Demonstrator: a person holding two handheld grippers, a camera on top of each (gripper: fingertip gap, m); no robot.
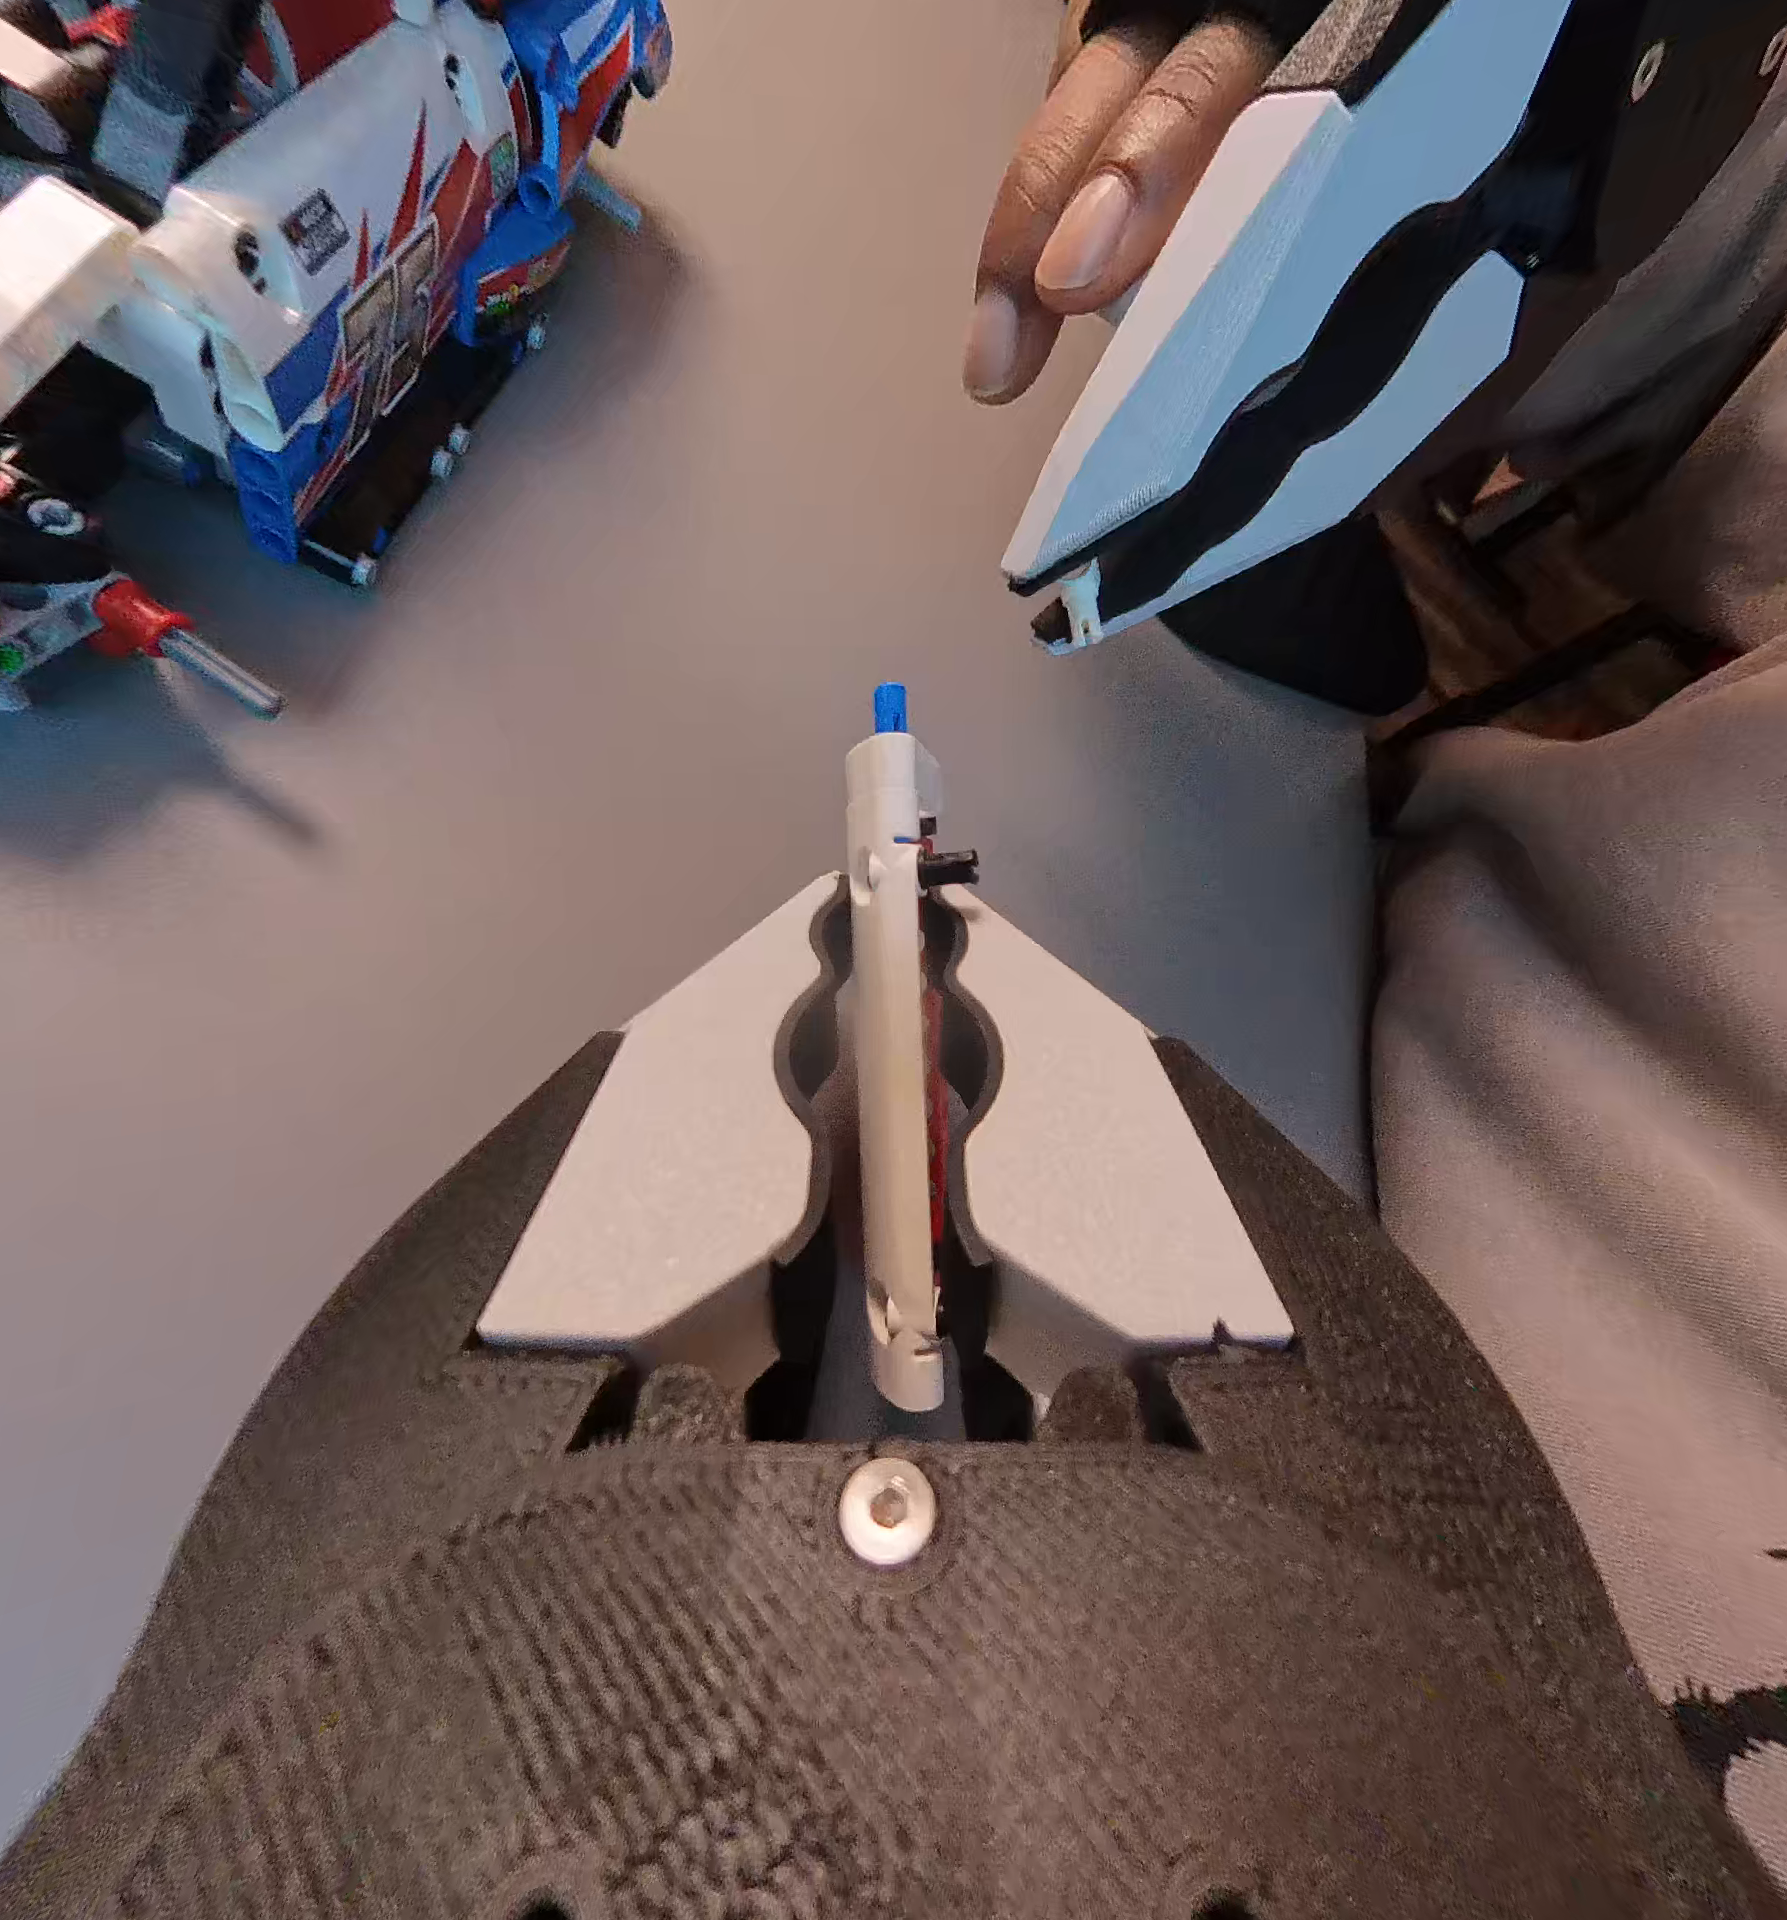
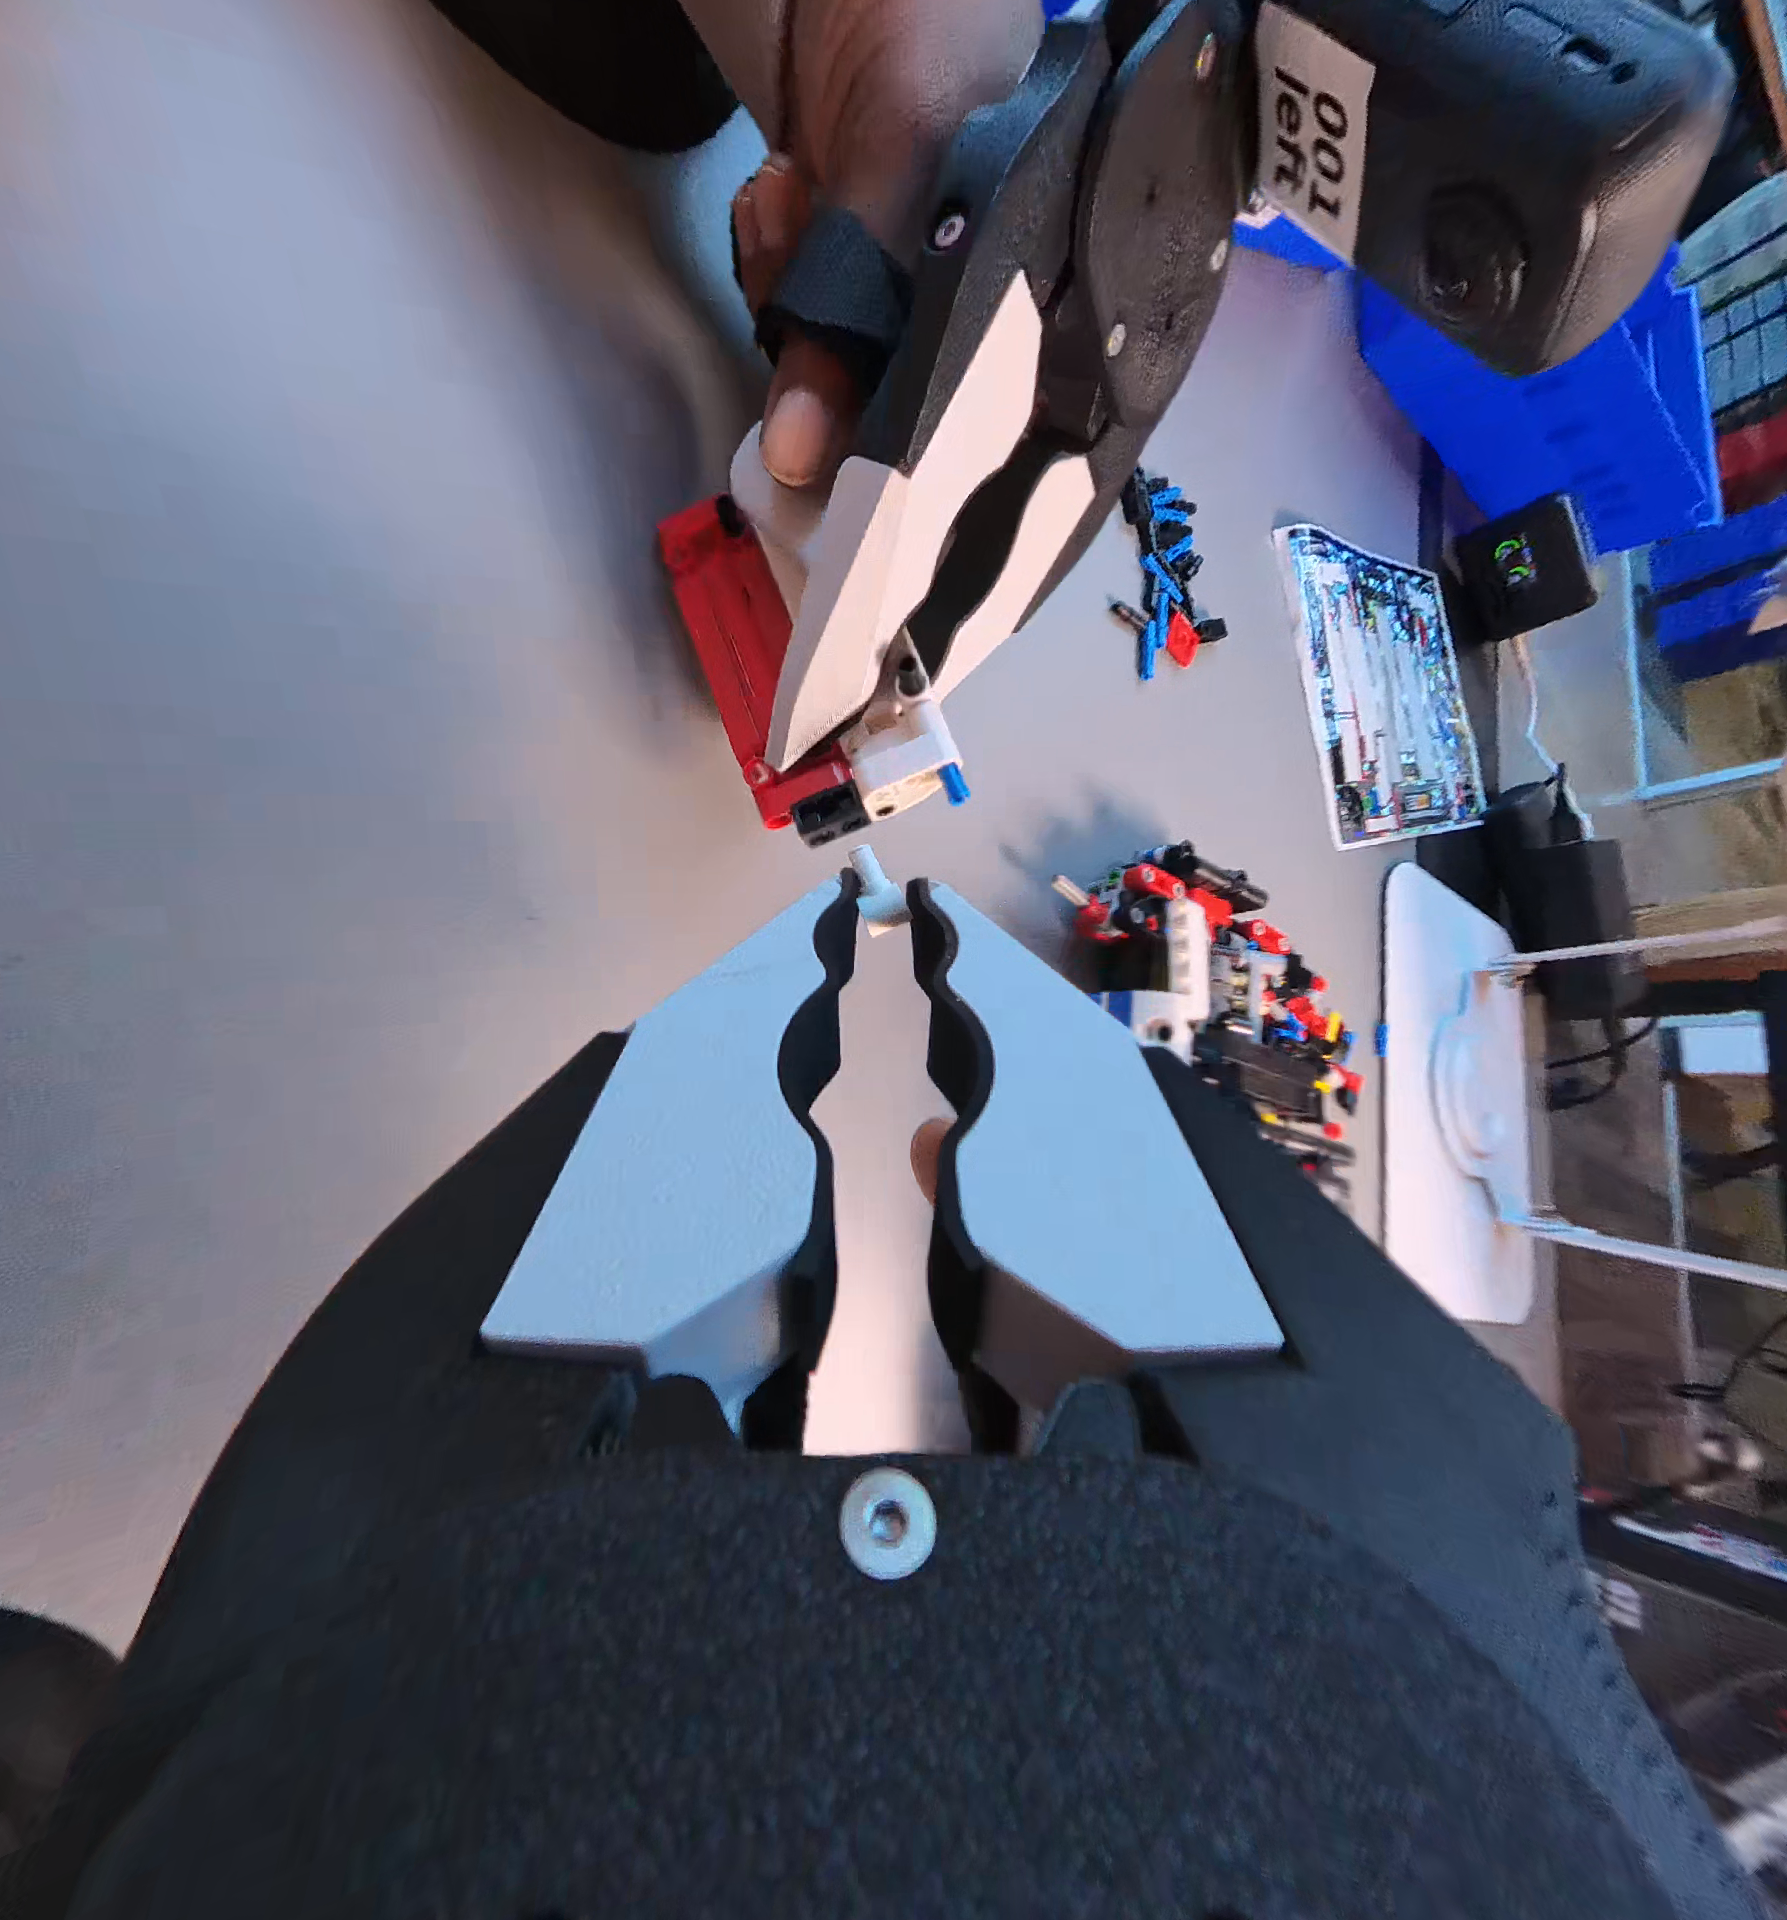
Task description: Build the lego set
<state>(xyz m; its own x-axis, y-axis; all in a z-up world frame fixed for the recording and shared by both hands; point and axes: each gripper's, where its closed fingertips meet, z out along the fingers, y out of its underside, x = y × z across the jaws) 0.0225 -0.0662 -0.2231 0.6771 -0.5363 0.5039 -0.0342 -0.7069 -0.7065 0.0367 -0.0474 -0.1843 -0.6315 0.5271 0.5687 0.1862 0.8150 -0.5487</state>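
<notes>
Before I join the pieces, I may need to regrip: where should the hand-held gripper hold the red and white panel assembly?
Grip the red and white panel assembly across its flat faces, mid-length, coming from the end opposite the blue pin. It is thin and long, so the left hand-held gripper clamps it flat, as now, leaving the pin end free for the small white connector.

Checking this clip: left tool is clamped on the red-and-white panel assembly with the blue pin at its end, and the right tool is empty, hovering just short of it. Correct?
One detail is wrong: the right tool is not empty. The right wrist view shows a small white angled connector pinched at its tips, also visible in the left wrist view. The rest holds: the left tool is clamped on the red-and-white panel assembly, whose blue pin sticks out at the end.
</notes>
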